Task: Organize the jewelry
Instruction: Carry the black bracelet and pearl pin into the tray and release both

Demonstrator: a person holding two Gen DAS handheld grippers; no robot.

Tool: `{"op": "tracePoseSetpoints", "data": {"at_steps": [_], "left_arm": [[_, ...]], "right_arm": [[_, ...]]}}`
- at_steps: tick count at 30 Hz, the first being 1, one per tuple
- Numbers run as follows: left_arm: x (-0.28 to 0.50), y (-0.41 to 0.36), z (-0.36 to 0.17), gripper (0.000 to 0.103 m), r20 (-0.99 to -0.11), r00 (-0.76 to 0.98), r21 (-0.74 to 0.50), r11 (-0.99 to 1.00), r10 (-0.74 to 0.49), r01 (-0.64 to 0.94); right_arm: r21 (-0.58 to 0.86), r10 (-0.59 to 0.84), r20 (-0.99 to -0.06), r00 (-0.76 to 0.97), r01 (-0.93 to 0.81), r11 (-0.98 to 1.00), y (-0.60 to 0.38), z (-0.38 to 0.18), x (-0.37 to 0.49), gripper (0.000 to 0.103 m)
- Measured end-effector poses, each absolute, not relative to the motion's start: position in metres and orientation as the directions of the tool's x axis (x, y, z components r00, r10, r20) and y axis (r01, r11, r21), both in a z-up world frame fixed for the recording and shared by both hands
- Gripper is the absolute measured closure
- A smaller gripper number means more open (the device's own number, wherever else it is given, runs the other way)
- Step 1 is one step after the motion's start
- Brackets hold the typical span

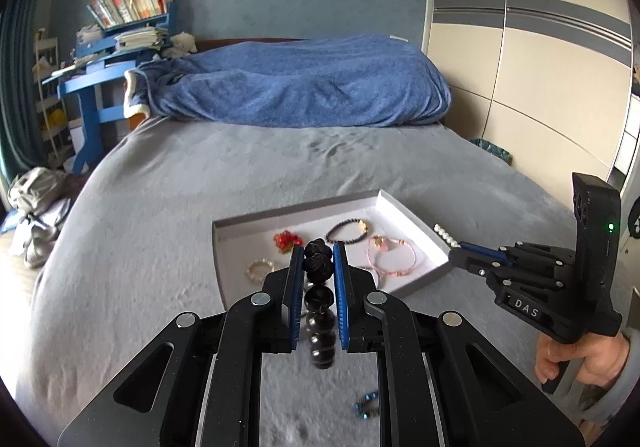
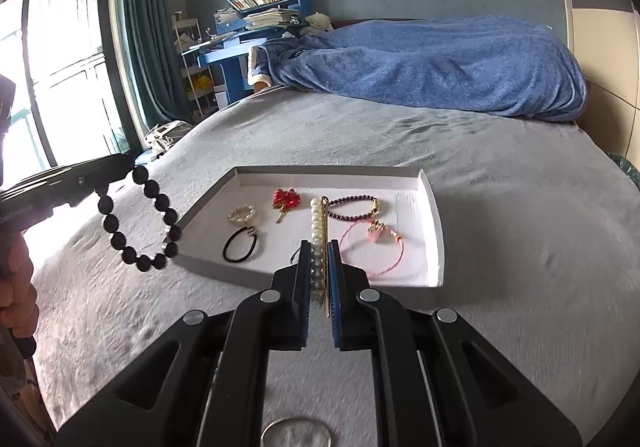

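A string of large dark beads [image 2: 138, 225], matte and roughly carved, hangs as a loop from the left claw [image 1: 318, 259], whose blue-padded jaws are narrowed onto the top beads; in the right wrist view the loop dangles clear above the grey bed [image 2: 520, 247], just beside the left edge of the tray [image 2: 436, 231]. The left claw points forward and downward, and the hand [image 2: 16, 287] that carries it shows at the far left of the right wrist view. The shallow white tray lies on the bed near its front edge. In it, from left to right, lie a small pale beaded ring [image 2: 241, 214] with a black hair tie [image 2: 240, 245] in front of it, a red beaded ornament [image 2: 286, 199], a dark purple bead bracelet [image 2: 354, 209] and a pink cord bracelet [image 2: 376, 247] with a pale charm. A small blue piece [image 1: 366, 403] lies on the bed in front of the tray, blurred. The right claw [image 2: 320, 263] is pinched nearly closed on a pearl hair clip [image 2: 318, 231], a row of white pearls along a gold bar, held above the front of the tray and pointing toward its middle. The right hand [image 1: 580, 359] wraps the handle from below, a grey sleeve at the wrist, the claw tilted downward.
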State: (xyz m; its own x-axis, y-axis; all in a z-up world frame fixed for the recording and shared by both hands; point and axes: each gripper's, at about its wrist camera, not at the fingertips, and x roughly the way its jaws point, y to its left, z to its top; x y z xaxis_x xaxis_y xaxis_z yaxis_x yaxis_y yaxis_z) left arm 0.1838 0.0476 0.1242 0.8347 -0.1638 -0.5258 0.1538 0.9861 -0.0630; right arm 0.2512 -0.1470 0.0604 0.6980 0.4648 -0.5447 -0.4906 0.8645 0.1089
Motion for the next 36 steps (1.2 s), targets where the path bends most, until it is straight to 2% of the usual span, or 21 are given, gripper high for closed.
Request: {"op": "tracePoseSetpoints", "data": {"at_steps": [14, 24, 36], "left_arm": [[0.236, 0.038, 0.113, 0.088, -0.544, 0.822, -0.056, 0.985, -0.168, 0.163], [0.266, 0.047, 0.085, 0.088, -0.572, 0.804, -0.090, 0.986, -0.164, 0.138], [0.294, 0.053, 0.048, 0.088, -0.635, 0.766, -0.047, 0.995, -0.100, 0.090]], "right_arm": [[0.084, 0.424, -0.579, 0.696, -0.466, 0.881, -0.143, 0.055, 0.310, 0.095], [0.090, 0.385, -0.643, 0.662, -0.435, 0.896, -0.139, 0.022, 0.344, 0.095], [0.037, 0.320, -0.715, 0.621, -0.424, 0.905, -0.132, -0.009, 0.366, 0.095]]}}
